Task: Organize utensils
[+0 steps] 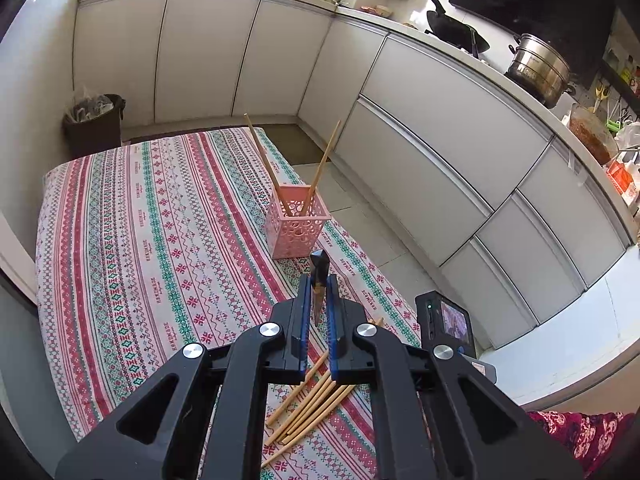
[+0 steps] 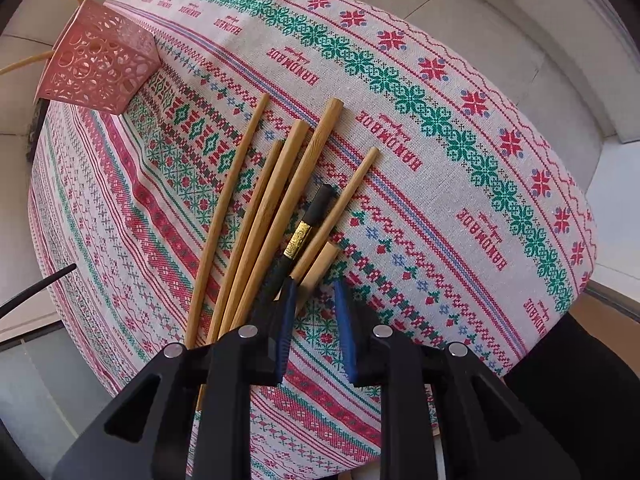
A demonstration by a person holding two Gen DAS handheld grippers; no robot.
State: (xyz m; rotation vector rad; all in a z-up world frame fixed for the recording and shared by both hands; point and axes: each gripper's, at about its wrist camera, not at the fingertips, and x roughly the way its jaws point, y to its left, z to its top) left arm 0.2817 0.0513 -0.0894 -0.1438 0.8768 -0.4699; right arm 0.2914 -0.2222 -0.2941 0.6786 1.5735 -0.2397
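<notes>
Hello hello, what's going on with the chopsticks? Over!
Left gripper shut on black chopstick, lifted. Right gripper jaws apart, empty, over loose chopsticks. Pink basket holds two. Path clear.

Each hand-held gripper, left [image 1: 319,292] and right [image 2: 316,292], is built of black plastic arms joined by round silver screws, and its two fingers [image 1: 303,312] are lined with ribbed blue pads [image 2: 344,320].

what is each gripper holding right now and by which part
The left gripper is shut on a black chopstick, near its thick gold-banded end. The right gripper holds nothing.
</notes>
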